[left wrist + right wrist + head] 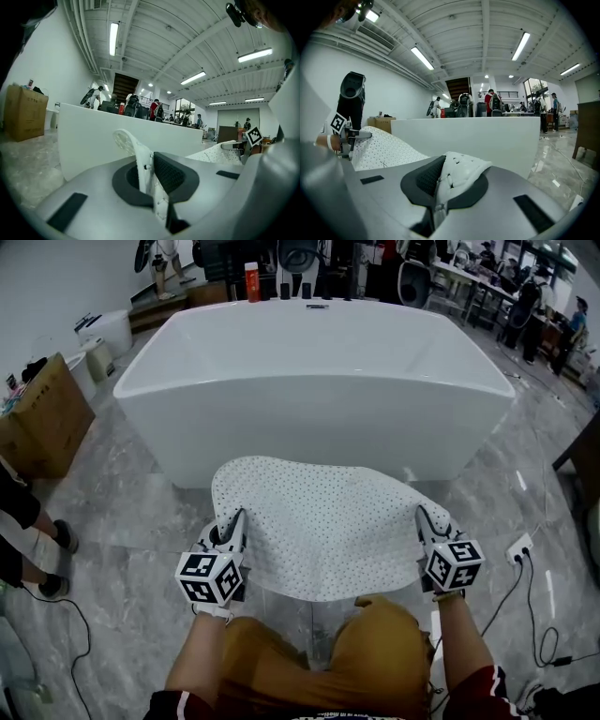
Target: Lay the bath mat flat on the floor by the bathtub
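**Mat held up before the tub**

Grey marble floor [122, 502] runs beneath a white bathtub [309, 381]. Left gripper [230, 531] pinches the bath mat [323, 521] at one edge, right gripper [429, 529] clamps the opposite edge, the mat sagging between them, just before the tub.

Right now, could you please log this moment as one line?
stage: bath mat held up, not laid | left tool: shut on bath mat | right tool: shut on bath mat | bathtub: directly ahead

One bath mat [323, 521], one bathtub [309, 362], two hand-held grippers, left [237, 518] and right [422, 515]; one cardboard box [42, 418], one red bottle [251, 282]
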